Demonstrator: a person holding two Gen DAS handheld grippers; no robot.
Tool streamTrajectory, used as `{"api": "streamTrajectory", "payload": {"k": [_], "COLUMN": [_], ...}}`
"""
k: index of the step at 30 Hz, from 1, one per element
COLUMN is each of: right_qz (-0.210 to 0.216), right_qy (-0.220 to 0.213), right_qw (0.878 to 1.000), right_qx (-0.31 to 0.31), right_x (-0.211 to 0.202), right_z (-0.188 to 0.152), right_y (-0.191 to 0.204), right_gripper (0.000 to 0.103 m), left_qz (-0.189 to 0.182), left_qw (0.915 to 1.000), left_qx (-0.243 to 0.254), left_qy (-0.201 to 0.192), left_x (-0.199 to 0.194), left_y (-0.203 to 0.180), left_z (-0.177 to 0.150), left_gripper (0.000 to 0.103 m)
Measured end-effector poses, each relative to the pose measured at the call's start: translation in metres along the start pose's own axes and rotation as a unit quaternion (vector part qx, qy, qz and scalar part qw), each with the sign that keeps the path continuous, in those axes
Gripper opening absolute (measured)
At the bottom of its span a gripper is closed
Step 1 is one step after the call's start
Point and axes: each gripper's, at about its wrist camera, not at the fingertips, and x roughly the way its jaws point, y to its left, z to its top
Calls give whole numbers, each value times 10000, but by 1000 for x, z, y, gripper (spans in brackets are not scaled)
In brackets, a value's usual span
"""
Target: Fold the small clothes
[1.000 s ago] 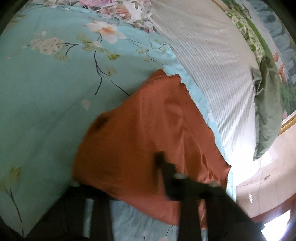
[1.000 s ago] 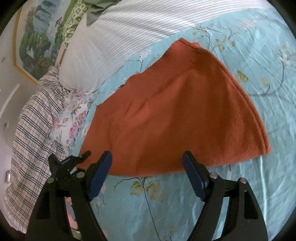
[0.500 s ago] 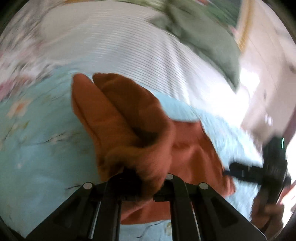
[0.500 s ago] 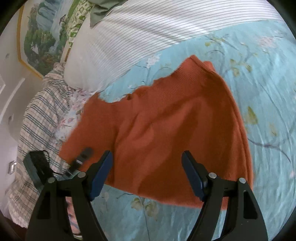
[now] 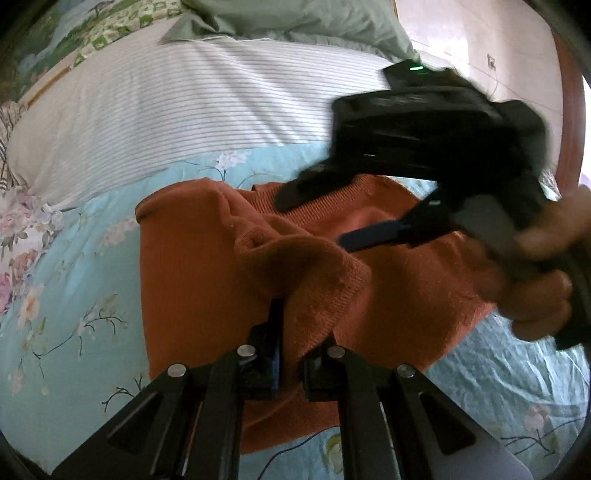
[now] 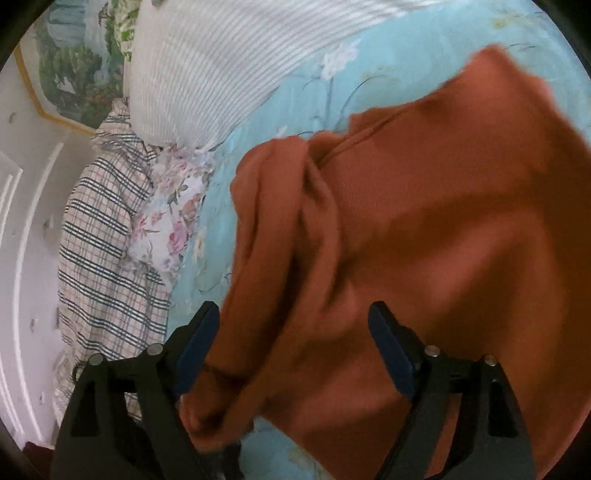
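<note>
A rust-orange knit garment (image 5: 192, 266) lies on the light blue floral bedsheet (image 5: 70, 295). My left gripper (image 5: 291, 332) is shut on a bunched fold of the garment and holds it raised over the rest of the cloth. My right gripper (image 6: 291, 339) is open, with its jaws wide apart just above the garment (image 6: 436, 236). It also shows in the left wrist view (image 5: 332, 218), blurred, held in a hand over the garment's far right part.
A white striped pillow (image 5: 177, 110) lies beyond the garment, with a green cloth (image 5: 295, 18) behind it. A plaid cloth (image 6: 107, 229) and a floral cloth (image 6: 173, 221) lie at the left. A framed landscape painting (image 6: 74, 62) hangs on the wall.
My left gripper has closed on the garment's edge and lifted and carried the fold over the cloth. My right gripper has moved in low over the garment, still open.
</note>
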Motion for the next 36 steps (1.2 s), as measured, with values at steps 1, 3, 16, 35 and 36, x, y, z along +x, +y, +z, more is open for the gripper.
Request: {"api": "streamTrajectory", "payload": {"k": [1,3,16,35,36], "right_qz": [29,220,250,-1111,-1143], "right_qy": [71,170,-242,-705,-706], "right_qw": [10000,9996,9957,9897,9895], "right_qx": [-14,-34,-864,-555,-534], "right_x": [8,25,-3,-75,-76], "right_z": [7,21,58,29,29], "right_y": [1,3,34,-71,-74], "right_gripper": [84,84,16,16,16], "left_qz": [3,28,-449,-1640,-1654], "left_qw": [10000,9999,9987,9854,9851], "left_qx": [38,165,92,-22,-26], "left_qy": [-13,-15,-223,451,476], "left_x": [-1,-3,-28,48,48], "left_y": [0,-3,-8,-100,-102], "left_z": [-1,-2,20,38,36], "left_gripper": [6,6,6,6,6]}}
